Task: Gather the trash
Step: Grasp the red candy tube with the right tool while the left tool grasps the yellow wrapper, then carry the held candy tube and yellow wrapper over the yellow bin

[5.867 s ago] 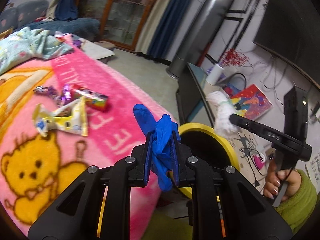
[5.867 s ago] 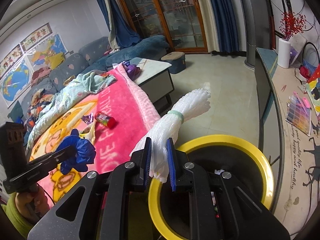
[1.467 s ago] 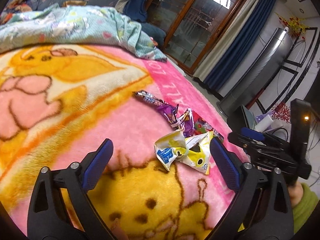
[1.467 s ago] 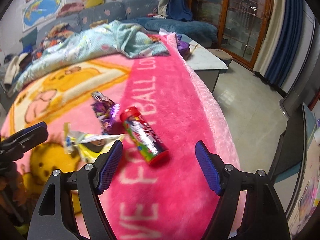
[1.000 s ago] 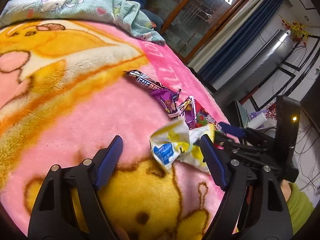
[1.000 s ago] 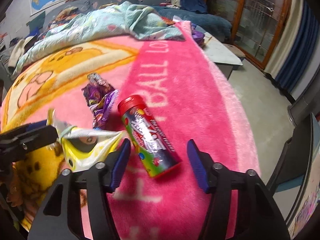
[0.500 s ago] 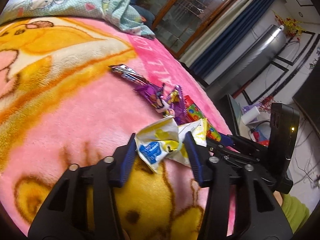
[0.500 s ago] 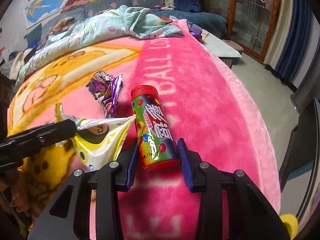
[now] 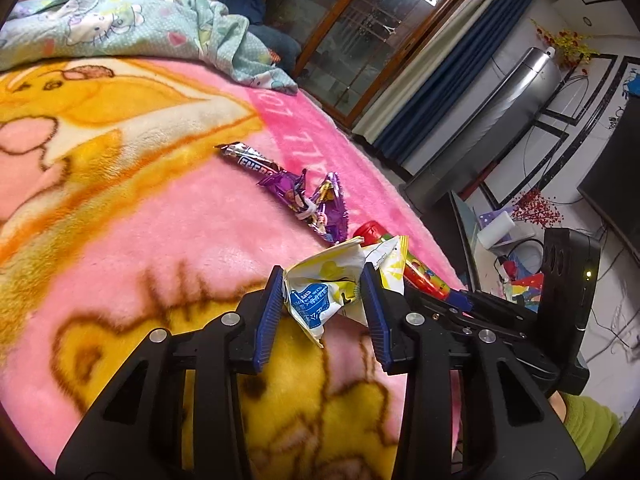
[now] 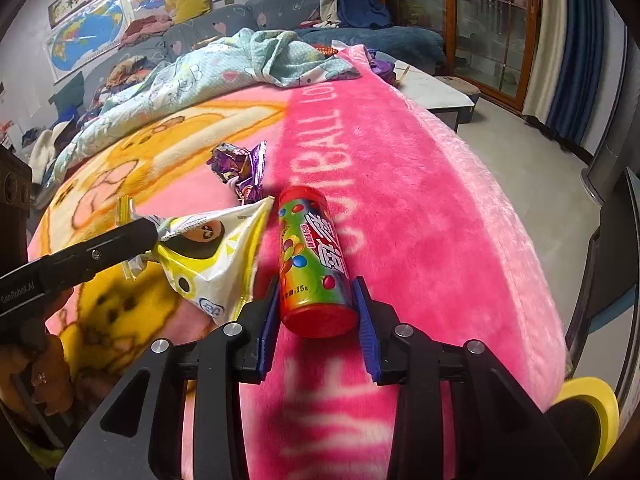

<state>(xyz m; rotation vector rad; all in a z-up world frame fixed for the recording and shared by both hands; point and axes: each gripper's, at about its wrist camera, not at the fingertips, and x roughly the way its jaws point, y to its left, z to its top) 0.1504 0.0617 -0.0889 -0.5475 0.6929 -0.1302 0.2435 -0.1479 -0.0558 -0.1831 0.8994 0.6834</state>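
A: Why do we set the left claw (image 9: 323,300) around the yellow snack wrapper (image 9: 320,288) from both sides?

B: The wrapper lies crumpled on the pink blanket (image 9: 160,248), so it stands up enough for the blue pads to pinch it. Both pads touch the foil; we judge the grip closed on it, though the wrapper is not yet lifted clear.

A: And the right claw (image 10: 316,312)?

B: It straddles the candy tube (image 10: 310,260), which lies on its side with its red base toward us. The pads sit against the round wall near that end, pinching the tube across its width, the only direction in which it offers two opposed faces. A round tube may roll or slip, so a firm, centred hold matters.

A: What remains?

B: The purple wrappers (image 10: 242,168) lie just beyond the tube, untouched. The yellow-rimmed bin (image 10: 592,404) shows at the lower right edge, off the blanket, presumably the destination.
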